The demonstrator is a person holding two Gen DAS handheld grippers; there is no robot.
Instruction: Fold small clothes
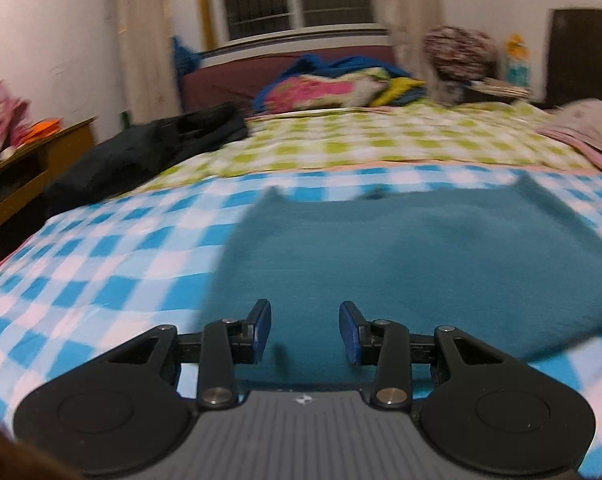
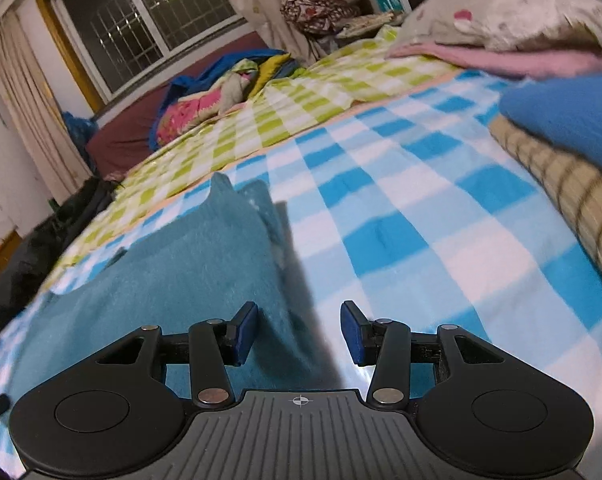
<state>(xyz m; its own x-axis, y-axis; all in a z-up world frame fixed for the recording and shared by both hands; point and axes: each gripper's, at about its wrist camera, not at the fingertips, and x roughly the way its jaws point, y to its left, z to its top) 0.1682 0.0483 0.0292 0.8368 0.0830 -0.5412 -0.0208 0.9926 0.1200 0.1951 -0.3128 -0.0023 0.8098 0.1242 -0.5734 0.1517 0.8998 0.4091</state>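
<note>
A teal garment (image 1: 421, 256) lies spread flat on the blue-and-white checked bedspread (image 1: 101, 264), its two shoulder straps pointing away from me. My left gripper (image 1: 305, 330) hovers over the garment's near left part, jaws open, nothing between the blue pads. In the right wrist view the same teal garment (image 2: 173, 280) fills the lower left. My right gripper (image 2: 299, 330) hangs above its right edge, open and empty, with the left pad over the cloth and the right pad over the bedspread (image 2: 421, 240).
A folded stack with a blue cloth (image 2: 573, 128) on a tan striped one (image 2: 561, 200) sits at the right. Pillows (image 2: 501, 24) lie beyond it. A dark jacket (image 1: 141, 152) lies on the bed's left edge, by a wooden cabinet (image 1: 29, 168). Crumpled bright bedding (image 1: 333, 84) is at the back.
</note>
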